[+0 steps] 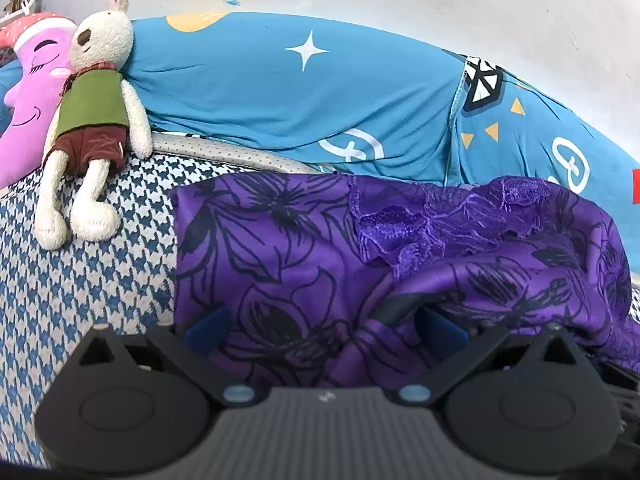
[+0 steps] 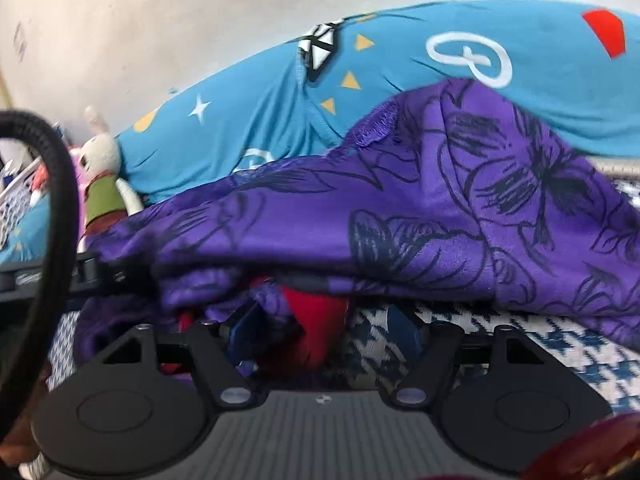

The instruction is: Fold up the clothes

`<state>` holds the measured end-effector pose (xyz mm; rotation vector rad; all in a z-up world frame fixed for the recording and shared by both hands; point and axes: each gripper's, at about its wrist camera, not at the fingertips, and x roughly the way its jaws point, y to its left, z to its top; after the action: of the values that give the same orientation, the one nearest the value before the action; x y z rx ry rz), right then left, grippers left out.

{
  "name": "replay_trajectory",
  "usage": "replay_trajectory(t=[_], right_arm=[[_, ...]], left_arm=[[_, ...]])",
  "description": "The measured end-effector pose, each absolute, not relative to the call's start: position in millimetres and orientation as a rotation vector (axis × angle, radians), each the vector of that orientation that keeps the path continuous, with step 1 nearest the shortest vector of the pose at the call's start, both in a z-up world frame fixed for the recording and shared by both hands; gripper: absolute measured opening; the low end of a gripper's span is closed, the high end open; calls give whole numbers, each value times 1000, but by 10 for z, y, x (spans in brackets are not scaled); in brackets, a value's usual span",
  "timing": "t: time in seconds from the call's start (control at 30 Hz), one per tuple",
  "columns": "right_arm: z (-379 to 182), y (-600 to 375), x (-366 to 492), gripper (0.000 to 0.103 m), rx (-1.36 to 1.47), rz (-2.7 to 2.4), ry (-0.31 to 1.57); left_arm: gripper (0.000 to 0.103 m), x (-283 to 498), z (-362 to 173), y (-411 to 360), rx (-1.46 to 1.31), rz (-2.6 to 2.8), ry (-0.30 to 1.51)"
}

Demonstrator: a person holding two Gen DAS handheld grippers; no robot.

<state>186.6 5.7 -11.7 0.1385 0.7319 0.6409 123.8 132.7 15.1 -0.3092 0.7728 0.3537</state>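
Note:
A purple garment [image 1: 304, 248] with dark flower outlines and a lace trim [image 1: 432, 220] lies crumpled on the houndstooth bed cover [image 1: 80, 280]. My left gripper [image 1: 324, 328] is open, its blue fingertips [image 1: 208, 330] wide apart and pushed under the cloth's near edge. In the right wrist view the same garment [image 2: 400, 208] hangs raised like a tent. Beneath its hem my right gripper [image 2: 324, 330] is open. A red piece of cloth [image 2: 316, 316] and purple folds sit between its fingers [image 2: 404, 332]. The garment hides part of both fingertips.
A blue patterned duvet [image 1: 280, 92] is bunched along the wall behind the garment. A plush rabbit [image 1: 96, 112] and a pink moon pillow [image 1: 28, 92] lie at the left. A black cable [image 2: 60, 220] loops at the left of the right wrist view.

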Motion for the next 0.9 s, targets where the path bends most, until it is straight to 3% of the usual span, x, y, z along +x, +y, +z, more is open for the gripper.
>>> replay_trajectory(t=[0.1,0.13,0.17,0.27,0.67,0.9], right_arm=[[-177,105,1898,64,147,632,703],[-189,121,1905,42,154,647,702],[-191,139,1902,31,163,663,710],[-121,182,1836,19,132,669,698],[651,-175,1069,14,118,725,523],[797,-509,431,14,106,739,482]], left_arm=[[103,1239,154,1339,-322,356,778],[103,1242,158,1340,-324,356,781],[103,1243,161,1337,-324,357,782],[103,1245,174,1331,-324,363,781],[103,1091,436,1405,-344,410,655],[103,883,463,1451,-351,439,641]])
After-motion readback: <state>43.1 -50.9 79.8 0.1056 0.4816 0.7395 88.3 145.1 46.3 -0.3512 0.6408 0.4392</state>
